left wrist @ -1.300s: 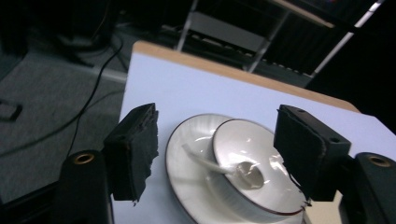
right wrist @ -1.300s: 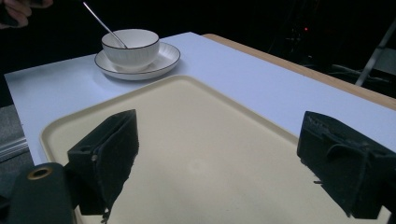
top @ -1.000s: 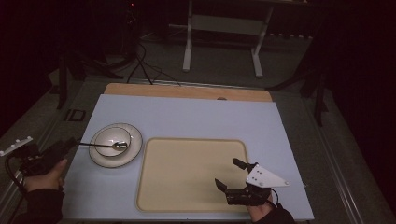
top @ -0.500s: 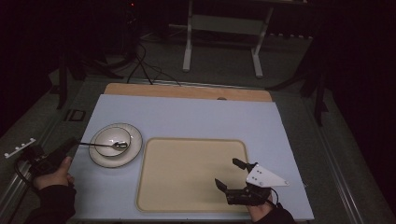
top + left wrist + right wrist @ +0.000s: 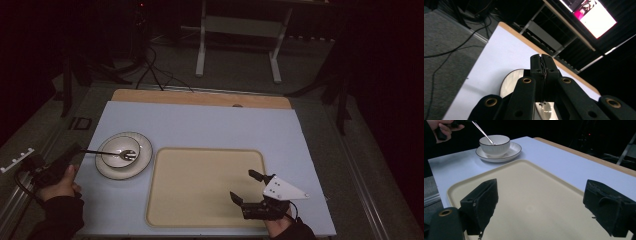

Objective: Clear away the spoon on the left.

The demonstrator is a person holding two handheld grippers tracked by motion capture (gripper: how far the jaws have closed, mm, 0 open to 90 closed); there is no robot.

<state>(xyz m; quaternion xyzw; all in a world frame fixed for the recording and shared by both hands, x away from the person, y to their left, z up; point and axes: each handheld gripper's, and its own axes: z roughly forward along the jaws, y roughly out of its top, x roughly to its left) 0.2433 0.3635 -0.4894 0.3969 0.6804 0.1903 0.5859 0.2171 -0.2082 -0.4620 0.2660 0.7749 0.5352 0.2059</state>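
Bowl (image 5: 118,150), white with a dark rim line, stands on a white saucer (image 5: 142,158) near the left edge of the pale blue table top (image 5: 210,127). Spoon (image 5: 106,152): its bowl end rests inside the bowl, its handle slopes out over the rim toward the table's left edge.

Left gripper (image 5: 543,66): jaws have just been closing and are now pressed together on the end of the spoon handle. It sits just off the left edge of the table, held in the person's left hand (image 5: 59,183).

Tray (image 5: 200,220), beige, shallow, with rounded corners, lies just right of the saucer and reaches close to the near table edge; nothing lies in it.

Right gripper (image 5: 246,185): jaws spread wide, nothing between them, over the tray's near right corner.

Bare table surface runs behind the tray to the wooden strip (image 5: 200,97) along the far edge, and to the right of the tray.
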